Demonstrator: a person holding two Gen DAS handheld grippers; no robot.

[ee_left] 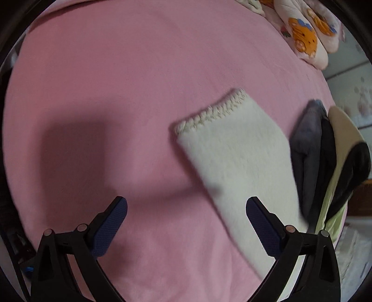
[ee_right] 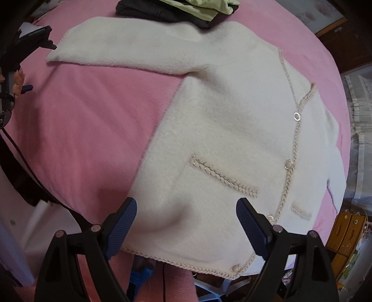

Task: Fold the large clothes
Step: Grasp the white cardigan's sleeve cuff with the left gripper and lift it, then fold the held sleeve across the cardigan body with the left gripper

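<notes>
A cream fuzzy cardigan (ee_right: 232,120) with braided trim and round buttons lies flat and face up on a pink bed sheet (ee_right: 93,120). One sleeve (ee_right: 121,50) stretches out to the left. In the left wrist view that sleeve (ee_left: 239,160) lies diagonally, its braided cuff toward the middle of the bed. My left gripper (ee_left: 186,209) is open and empty, hovering above the sheet beside the sleeve. My right gripper (ee_right: 186,209) is open and empty above the cardigan's hem, near the bed's front edge.
A pile of dark and light green clothes (ee_right: 176,9) lies at the far end beyond the cardigan; it also shows in the left wrist view (ee_left: 325,162). A printed quilt (ee_left: 309,30) sits at the bed's far corner. Wooden drawers (ee_right: 344,234) stand beside the bed.
</notes>
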